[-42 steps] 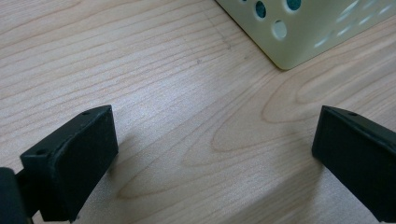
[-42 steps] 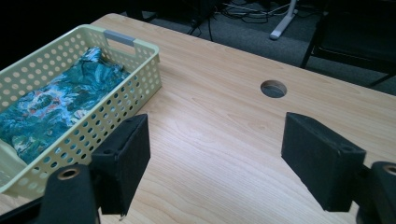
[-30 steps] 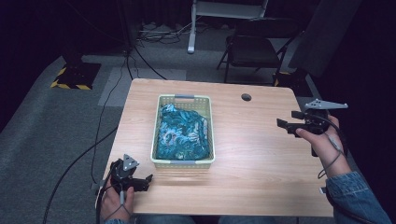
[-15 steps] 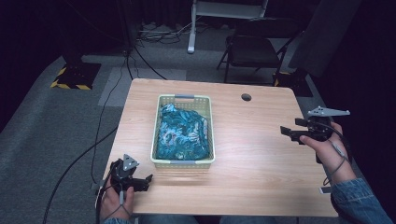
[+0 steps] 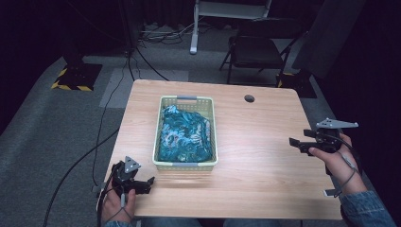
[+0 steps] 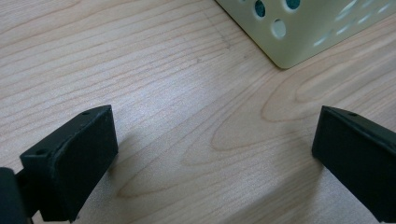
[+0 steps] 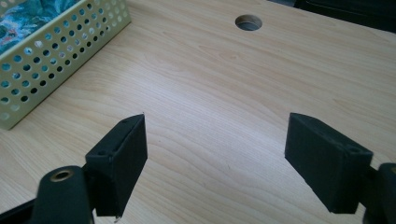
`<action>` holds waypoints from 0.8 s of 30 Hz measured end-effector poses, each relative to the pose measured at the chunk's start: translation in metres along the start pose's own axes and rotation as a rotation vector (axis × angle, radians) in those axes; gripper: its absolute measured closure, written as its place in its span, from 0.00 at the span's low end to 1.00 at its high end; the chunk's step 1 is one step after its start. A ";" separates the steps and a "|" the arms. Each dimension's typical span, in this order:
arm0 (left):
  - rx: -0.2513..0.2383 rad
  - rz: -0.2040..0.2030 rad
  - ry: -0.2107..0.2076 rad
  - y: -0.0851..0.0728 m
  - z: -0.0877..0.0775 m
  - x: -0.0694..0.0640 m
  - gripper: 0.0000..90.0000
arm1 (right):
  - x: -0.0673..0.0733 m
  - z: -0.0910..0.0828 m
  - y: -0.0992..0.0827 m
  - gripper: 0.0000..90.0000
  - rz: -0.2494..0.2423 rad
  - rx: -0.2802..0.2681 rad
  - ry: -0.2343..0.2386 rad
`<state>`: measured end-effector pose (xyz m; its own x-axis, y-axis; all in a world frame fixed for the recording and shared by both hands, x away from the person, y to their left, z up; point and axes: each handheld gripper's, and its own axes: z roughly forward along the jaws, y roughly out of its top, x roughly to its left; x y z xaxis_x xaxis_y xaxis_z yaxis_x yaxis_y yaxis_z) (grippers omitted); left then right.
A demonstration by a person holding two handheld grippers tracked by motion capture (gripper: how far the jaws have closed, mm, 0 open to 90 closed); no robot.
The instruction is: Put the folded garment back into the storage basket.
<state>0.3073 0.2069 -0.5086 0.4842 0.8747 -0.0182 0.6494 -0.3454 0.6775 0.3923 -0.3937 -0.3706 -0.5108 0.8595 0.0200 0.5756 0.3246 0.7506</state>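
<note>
A pale green perforated basket (image 5: 161, 132) stands on the wooden table (image 5: 255, 175), holding a crumpled teal patterned cloth (image 5: 183, 134). My left gripper (image 5: 144, 183) rests low at the table's near left corner, open, with bare wood between its jaws; a corner of the basket (image 6: 289, 42) lies just ahead of it. My right gripper (image 5: 297, 144) hovers at the right edge, open and empty, pointing toward the basket (image 7: 51, 60) with the cloth (image 7: 32, 18) visible inside.
A round cable hole (image 5: 249, 98) pierces the table at the far right, also seen as the hole (image 7: 248, 22) ahead of my right gripper. A dark chair (image 5: 257, 52) and floor cables (image 5: 108, 94) lie beyond the table. Bare wood stretches between basket and right gripper.
My right gripper has come down and toward the near side along the table's right edge. The left gripper, basket and cloth have stayed put.
</note>
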 end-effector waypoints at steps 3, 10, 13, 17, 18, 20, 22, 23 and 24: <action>0.000 0.000 0.000 0.000 0.000 0.000 0.00 | -0.002 0.000 -0.006 0.23 0.000 0.006 -0.001; 0.001 0.000 -0.001 0.000 0.000 0.000 0.00 | -0.008 0.001 -0.021 0.21 0.011 0.015 -0.014; 0.000 0.000 0.000 0.000 0.000 0.000 0.00 | -0.010 0.002 -0.028 0.21 0.021 0.032 -0.022; 0.000 0.000 0.000 0.000 0.000 0.000 0.00 | -0.013 0.005 -0.038 0.20 0.038 0.043 -0.022; 0.000 0.000 0.000 0.000 0.000 0.000 0.00 | -0.014 0.005 -0.041 0.20 0.043 0.044 -0.021; 0.000 0.000 0.000 0.000 0.000 0.000 0.00 | -0.015 0.007 -0.046 0.20 0.057 0.048 -0.014; 0.000 0.000 0.000 0.000 0.000 0.000 0.00 | -0.016 0.008 -0.051 0.20 0.068 0.055 -0.011; 0.001 0.000 -0.001 0.000 0.000 0.000 0.00 | -0.017 0.009 -0.053 0.20 0.072 0.061 -0.011; 0.001 0.000 -0.001 0.000 0.000 0.000 0.00 | -0.017 0.009 -0.055 0.20 0.075 0.065 -0.010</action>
<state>0.3072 0.2069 -0.5085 0.4849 0.8744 -0.0184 0.6498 -0.3461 0.6768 0.3753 -0.4226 -0.4187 -0.4582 0.8863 0.0677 0.6527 0.2838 0.7024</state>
